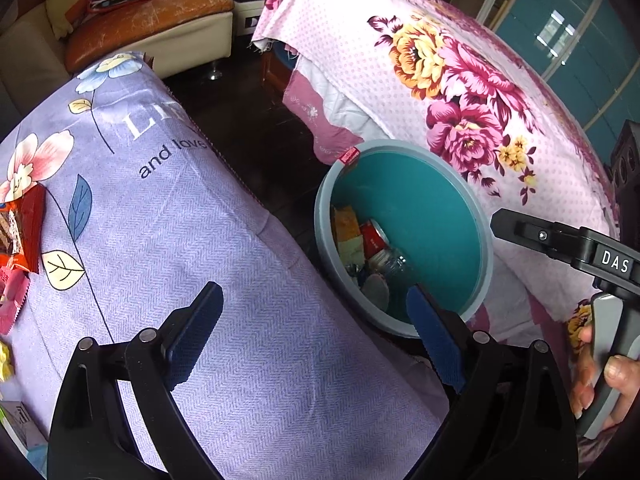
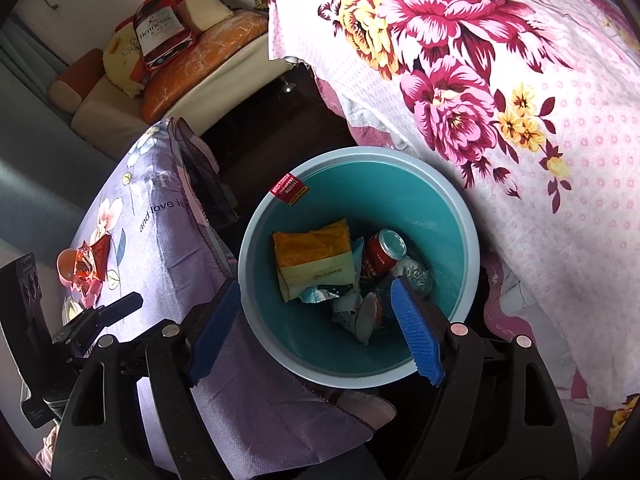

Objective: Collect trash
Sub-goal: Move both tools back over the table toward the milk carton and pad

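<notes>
Between a lilac flowered cloth (image 2: 168, 220) on one side and a pink cloth (image 2: 520, 160) with big magenta blooms on the other stands a teal bin (image 2: 448, 216), already holding a yellow-orange packet (image 2: 312, 252), a red can (image 2: 380, 254), a clear bottle (image 2: 412, 274) and crumpled wrappers. Above its rim hangs the right gripper (image 2: 316, 320), jaws spread wide with nothing between them, while the left gripper (image 1: 316, 340) is likewise wide and empty over the lilac cloth beside the bin. Well away on that cloth lie an orange-red wrapper (image 1: 28, 232) and a pink wrapper (image 1: 12, 300).
</notes>
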`<state>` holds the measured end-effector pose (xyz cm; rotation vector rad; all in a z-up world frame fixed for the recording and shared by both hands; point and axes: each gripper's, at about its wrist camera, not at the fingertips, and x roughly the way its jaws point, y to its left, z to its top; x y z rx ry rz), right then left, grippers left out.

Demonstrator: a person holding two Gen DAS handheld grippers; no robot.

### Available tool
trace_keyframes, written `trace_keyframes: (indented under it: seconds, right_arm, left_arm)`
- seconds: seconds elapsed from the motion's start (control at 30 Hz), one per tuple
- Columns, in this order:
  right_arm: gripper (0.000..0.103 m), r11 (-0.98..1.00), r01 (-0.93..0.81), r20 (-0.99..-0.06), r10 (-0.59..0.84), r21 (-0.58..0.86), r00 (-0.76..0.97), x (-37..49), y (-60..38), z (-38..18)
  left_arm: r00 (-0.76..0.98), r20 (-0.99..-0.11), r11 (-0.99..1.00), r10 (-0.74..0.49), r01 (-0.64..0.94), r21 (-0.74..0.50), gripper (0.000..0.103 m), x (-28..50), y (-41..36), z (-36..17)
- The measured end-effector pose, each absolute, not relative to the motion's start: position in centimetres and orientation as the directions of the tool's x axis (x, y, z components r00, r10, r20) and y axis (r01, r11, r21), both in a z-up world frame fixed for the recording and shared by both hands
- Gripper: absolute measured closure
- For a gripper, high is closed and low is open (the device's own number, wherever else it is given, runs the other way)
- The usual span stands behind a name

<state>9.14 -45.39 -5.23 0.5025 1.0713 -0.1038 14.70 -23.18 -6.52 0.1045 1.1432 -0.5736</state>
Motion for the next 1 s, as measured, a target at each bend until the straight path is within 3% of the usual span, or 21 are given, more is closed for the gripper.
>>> trace_keyframes:
  seconds: [0.6, 1.0]
  right_arm:
    - [0.02, 0.926, 0.236, -0.877, 0.163, 0.294, 0.452, 9.7, -38.4, -3.1]
    - [0.019, 0.976, 0.044, -0.912, 0.182, 0.213, 0.368, 11.0, -28.1, -2.3]
  left_arm:
    - [0.346, -0.856, 0.884, -0.384, 0.406, -0.232, 0.008, 12.9, -14.3, -4.8]
    - [0.429, -0.849, 0.916, -0.309, 0.373, -0.145, 0.008, 10.8, -3.2, -2.2]
